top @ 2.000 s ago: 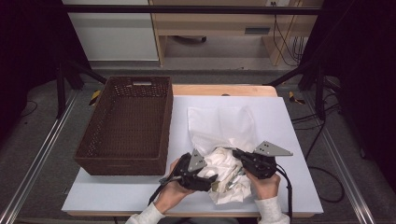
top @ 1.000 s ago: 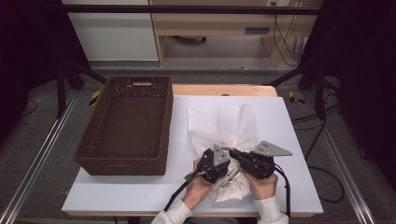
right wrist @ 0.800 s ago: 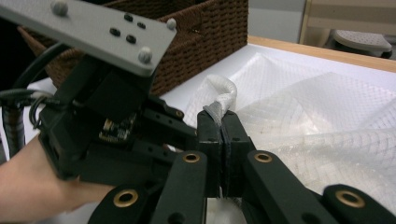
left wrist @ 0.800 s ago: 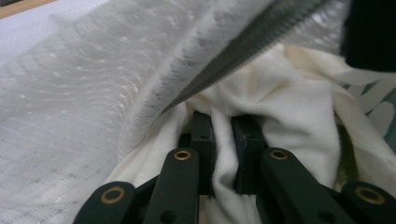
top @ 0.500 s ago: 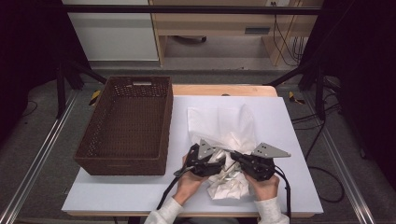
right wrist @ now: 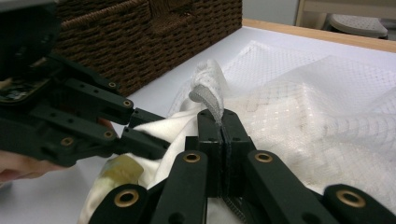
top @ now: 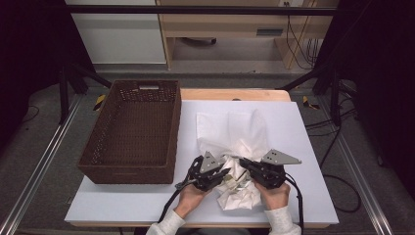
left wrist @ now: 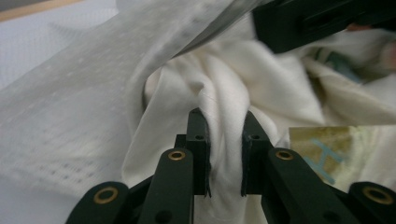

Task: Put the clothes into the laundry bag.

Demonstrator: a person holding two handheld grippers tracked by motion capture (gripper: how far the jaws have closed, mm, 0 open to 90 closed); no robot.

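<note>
A cream garment with a printed label lies bunched at the table's front, partly inside a white mesh bag. My left gripper sits at the garment's left side. Its jaws have just been closing and now pinch a fold of the garment between the pads, as the left gripper view shows. My right gripper is shut on the mesh bag's thick grey edge, holding it raised. The right gripper view also shows the left gripper close by on its left.
A dark brown wicker basket stands on the left part of the white table, next to the bag. The table's wooden far edge lies beyond the bag. A cable trails from each gripper toward the person.
The left gripper shifted a little left from beside the right gripper, stood open half a second ago, and has now closed on a fold of the garment. The right gripper kept still.
</note>
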